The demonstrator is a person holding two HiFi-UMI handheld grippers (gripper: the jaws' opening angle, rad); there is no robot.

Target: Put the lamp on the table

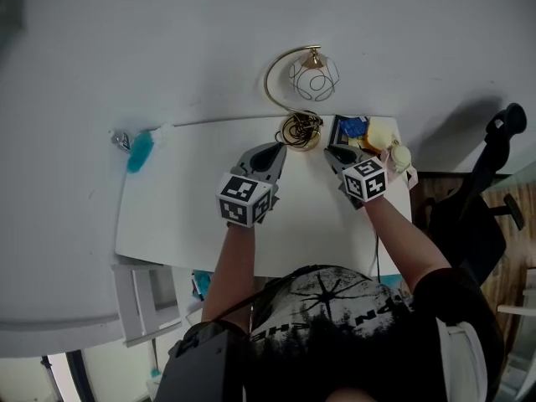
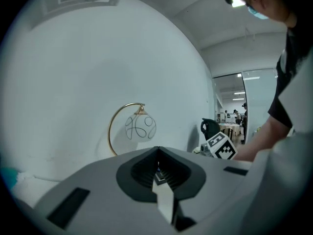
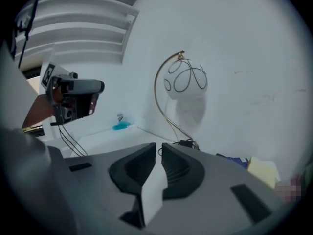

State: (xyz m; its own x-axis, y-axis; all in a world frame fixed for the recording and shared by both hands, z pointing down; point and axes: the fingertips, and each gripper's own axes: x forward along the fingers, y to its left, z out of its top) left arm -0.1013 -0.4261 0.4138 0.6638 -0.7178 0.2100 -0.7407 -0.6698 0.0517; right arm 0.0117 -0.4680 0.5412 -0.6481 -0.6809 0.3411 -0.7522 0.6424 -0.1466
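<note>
The lamp (image 1: 315, 77) is shown whole only overhead, on the tabletop (image 1: 184, 216). The left gripper (image 2: 157, 153) is closed; the right gripper (image 3: 159, 148) barely parted, seemingly empty.

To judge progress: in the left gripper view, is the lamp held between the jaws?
No, the left gripper is shut on nothing; the lamp stands beyond it.
</note>
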